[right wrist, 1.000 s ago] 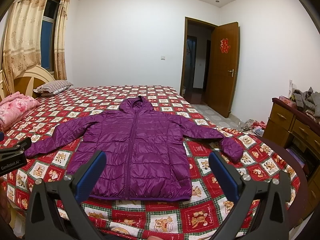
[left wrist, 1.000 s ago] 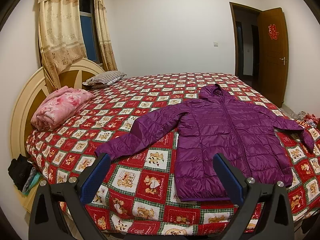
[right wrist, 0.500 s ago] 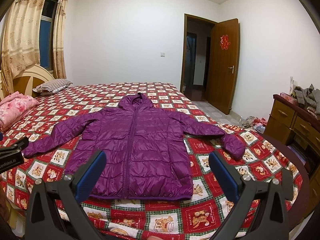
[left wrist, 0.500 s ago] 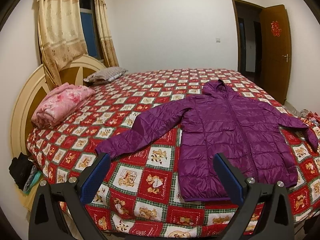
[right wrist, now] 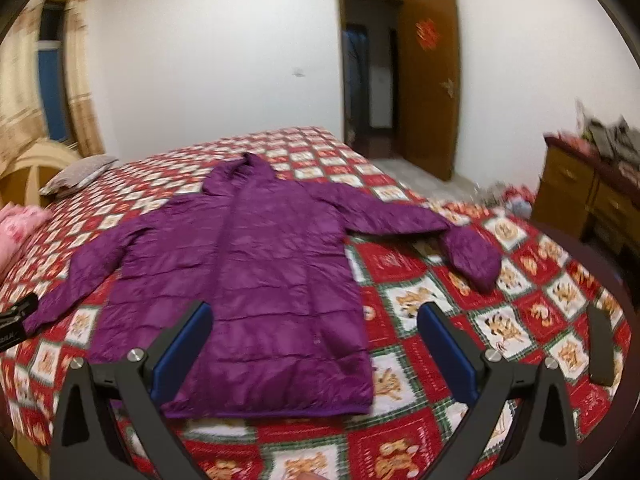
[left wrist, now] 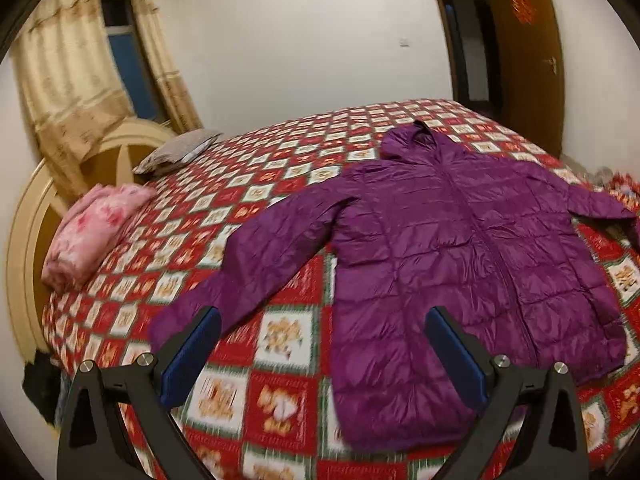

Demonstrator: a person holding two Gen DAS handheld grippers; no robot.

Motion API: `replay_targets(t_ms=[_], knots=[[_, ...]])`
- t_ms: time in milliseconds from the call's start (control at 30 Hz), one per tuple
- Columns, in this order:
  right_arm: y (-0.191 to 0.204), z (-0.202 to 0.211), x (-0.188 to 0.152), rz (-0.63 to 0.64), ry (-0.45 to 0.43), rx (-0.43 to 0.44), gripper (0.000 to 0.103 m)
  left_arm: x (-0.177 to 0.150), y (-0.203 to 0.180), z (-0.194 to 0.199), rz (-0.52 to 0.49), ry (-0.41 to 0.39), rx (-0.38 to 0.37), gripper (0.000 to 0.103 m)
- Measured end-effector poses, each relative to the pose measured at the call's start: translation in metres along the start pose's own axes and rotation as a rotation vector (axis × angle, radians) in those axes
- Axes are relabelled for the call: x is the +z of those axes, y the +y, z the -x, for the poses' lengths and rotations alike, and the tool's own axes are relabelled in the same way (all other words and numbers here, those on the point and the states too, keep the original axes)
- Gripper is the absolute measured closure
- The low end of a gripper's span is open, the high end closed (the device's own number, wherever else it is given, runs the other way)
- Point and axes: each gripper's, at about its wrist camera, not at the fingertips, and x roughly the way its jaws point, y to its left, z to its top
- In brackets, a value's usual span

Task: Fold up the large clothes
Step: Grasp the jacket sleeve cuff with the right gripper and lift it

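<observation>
A purple hooded puffer jacket (left wrist: 460,256) lies flat, front up, sleeves spread, on a bed with a red checked bear-print quilt (left wrist: 280,332). It also shows in the right wrist view (right wrist: 256,280). My left gripper (left wrist: 320,344) is open and empty, above the near edge of the bed between the left sleeve cuff (left wrist: 168,324) and the jacket's hem. My right gripper (right wrist: 316,340) is open and empty, above the hem's right corner. The left gripper's tip (right wrist: 16,316) shows at the left edge of the right wrist view.
A folded pink blanket (left wrist: 96,232) and a striped pillow (left wrist: 180,152) lie near the headboard (left wrist: 24,224). A wooden dresser (right wrist: 588,196) with clutter stands at the right. A dark flat object (right wrist: 600,344) lies on the quilt's right edge. An open door (right wrist: 428,84) is beyond.
Both grippers have moved forward and tilted down toward the bed, so the jacket looks closer and larger. The jaws stay open and the jacket has not moved.
</observation>
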Motion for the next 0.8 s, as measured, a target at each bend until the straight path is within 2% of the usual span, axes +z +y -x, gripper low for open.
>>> replay_targets(t_ms=[133,233,467,567,633,767,800], knots=[[-0.042,-0.034,0.007,-0.065,0.047,-0.073,0.000,0.018,-0.021,-0.034,-0.054,0.011,-0.022,0.001],[-0.089,-0.059,0.012,-0.141,0.085,-0.145,0.000,0.032,-0.036,-0.067,-0.076,0.028,-0.026,0.001],[-0.200,-0.102,0.018,-0.374,0.148,-0.294,0.002,0.062,-0.049,-0.132,-0.083,0.054,0.023,0.001],[-0.234,-0.116,0.016,-0.451,0.194,-0.312,0.014,0.073,-0.048,-0.158,-0.077,0.068,0.054,0.001],[-0.250,-0.124,0.016,-0.499,0.214,-0.302,0.017,0.076,-0.047,-0.171,-0.078,0.070,0.080,0.001],[-0.247,-0.141,0.022,-0.484,0.221,-0.257,0.020,0.080,-0.050,-0.196,-0.100,0.083,0.114,0.001],[-0.245,-0.149,0.024,-0.476,0.241,-0.249,0.024,0.080,-0.051,-0.204,-0.106,0.089,0.122,0.001]])
